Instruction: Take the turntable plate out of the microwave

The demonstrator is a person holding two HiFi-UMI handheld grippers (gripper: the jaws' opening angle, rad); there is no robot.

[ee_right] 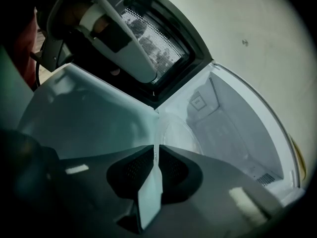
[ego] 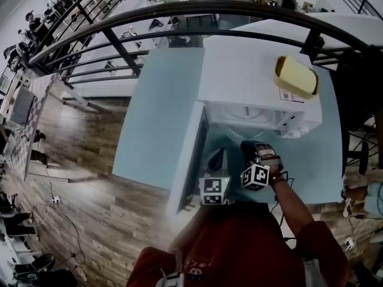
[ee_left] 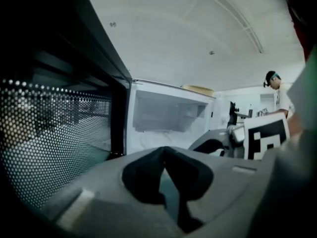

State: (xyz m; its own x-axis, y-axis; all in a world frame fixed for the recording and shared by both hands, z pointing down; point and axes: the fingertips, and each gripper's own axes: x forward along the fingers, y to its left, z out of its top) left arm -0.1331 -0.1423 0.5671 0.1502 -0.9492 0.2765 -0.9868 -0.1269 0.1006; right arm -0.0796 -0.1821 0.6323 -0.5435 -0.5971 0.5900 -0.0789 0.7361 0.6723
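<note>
The clear glass turntable plate lies partly in the white microwave's open cavity, its near rim sticking out toward me. My right gripper is shut on that rim, the thin glass edge pinched between the dark pads. In the head view the right gripper sits just in front of the cavity, where the plate shows as pale arcs. The left gripper is shut with nothing in it, beside the open door; the head view shows only its marker cube.
The microwave stands on a pale blue table with its door swung open to the left. A yellow object rests on top of the microwave. A dark railing runs behind the table, and a person stands far off.
</note>
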